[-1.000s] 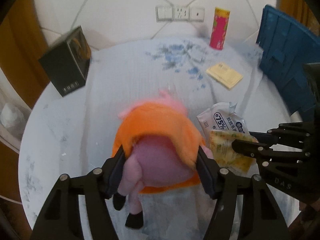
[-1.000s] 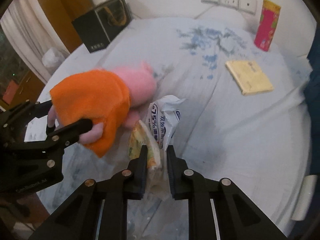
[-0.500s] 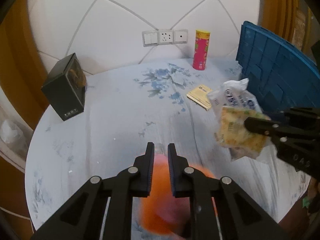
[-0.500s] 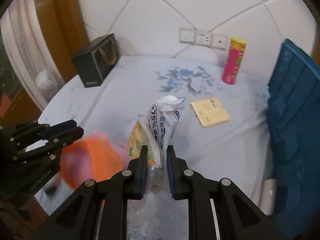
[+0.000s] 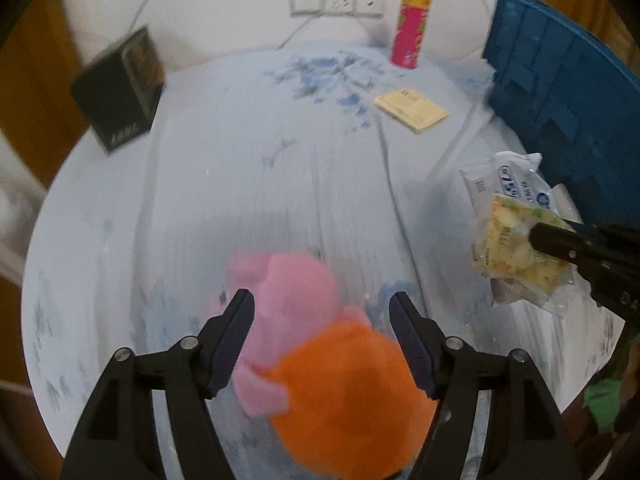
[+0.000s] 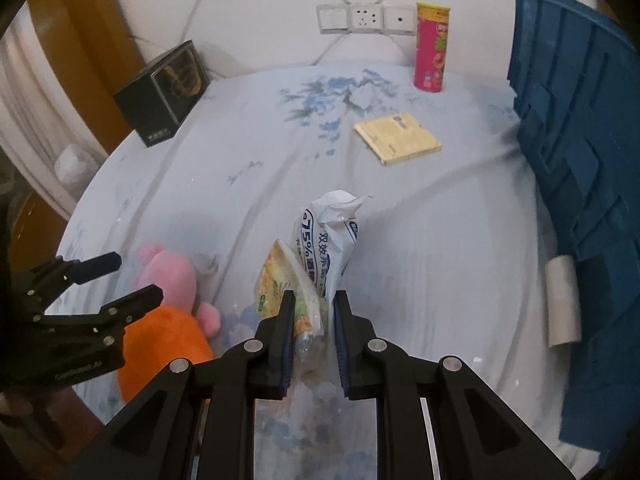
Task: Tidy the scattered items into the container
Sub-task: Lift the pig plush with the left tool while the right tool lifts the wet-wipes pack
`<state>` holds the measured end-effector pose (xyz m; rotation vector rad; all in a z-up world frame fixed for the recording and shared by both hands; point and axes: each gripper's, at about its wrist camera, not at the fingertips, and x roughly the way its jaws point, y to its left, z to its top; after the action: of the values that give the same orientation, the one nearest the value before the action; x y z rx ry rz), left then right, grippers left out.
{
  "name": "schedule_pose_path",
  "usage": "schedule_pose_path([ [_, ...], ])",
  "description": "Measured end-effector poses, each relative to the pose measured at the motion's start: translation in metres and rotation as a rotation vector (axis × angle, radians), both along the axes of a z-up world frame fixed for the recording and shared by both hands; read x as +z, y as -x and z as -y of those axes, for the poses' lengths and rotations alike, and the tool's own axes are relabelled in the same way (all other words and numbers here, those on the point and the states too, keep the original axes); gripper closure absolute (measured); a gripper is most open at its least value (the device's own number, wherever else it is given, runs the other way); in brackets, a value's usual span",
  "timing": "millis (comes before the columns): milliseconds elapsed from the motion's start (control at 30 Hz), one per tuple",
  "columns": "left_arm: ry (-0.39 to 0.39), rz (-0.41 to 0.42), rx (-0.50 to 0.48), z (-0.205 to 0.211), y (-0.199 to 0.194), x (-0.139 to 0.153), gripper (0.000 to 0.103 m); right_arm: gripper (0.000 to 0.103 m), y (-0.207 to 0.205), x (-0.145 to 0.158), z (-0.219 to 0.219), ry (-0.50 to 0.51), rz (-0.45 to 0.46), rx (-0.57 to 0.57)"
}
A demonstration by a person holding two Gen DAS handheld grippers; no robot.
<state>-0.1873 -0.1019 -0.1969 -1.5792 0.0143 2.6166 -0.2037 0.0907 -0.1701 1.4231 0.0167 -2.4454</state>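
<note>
- Two grippers in view; left gripper (image 5: 322, 314) has its jaws spread wide, nothing between the pads; the pink pig plush in an orange dress (image 5: 320, 364) lies on the table under and between the fingers, contact unclear (motion blur)
- right gripper (image 6: 313, 312) is clamped on two packets at once: a white wet-wipe pack (image 6: 332, 236) and a yellow snack packet (image 6: 284, 292), both lifted off the cloth
- blue crate (image 6: 576, 152) stands at the right edge of the round table; a white roll (image 6: 564, 300) lies against its wall
- yellow booklet (image 6: 398, 138) flat on the floral tablecloth (image 6: 420, 240), well apart from both grippers
- red-and-yellow snack canister (image 6: 431, 46) upright at the far edge by the wall sockets (image 6: 366, 19); black box (image 6: 164, 94) far left
</note>
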Motion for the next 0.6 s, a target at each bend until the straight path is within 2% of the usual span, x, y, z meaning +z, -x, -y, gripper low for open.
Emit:
schedule_pose_path([
  [100, -0.017, 0.025, 0.071, -0.001, -0.005, -0.009, 0.032, 0.085, 0.002, -0.006, -0.004, 0.005, 0.009, 0.055],
  [167, -0.027, 0.039, 0.112, -0.004, -0.005, -0.012, 0.023, 0.085, 0.003, -0.008, -0.004, 0.003, 0.007, 0.09],
  [333, 0.001, 0.085, 0.179, -0.008, 0.009, -0.019, 0.023, 0.085, 0.011, -0.013, -0.005, 0.011, 0.019, 0.144],
  [467, 0.018, 0.139, 0.199, -0.001, 0.026, -0.034, 0.023, 0.085, 0.024, -0.017, -0.002, 0.019, 0.033, 0.151],
  [600, 0.067, 0.129, 0.171, -0.003, 0.034, -0.042, 0.023, 0.085, 0.03, -0.021, 0.004, 0.02, 0.041, 0.151],
])
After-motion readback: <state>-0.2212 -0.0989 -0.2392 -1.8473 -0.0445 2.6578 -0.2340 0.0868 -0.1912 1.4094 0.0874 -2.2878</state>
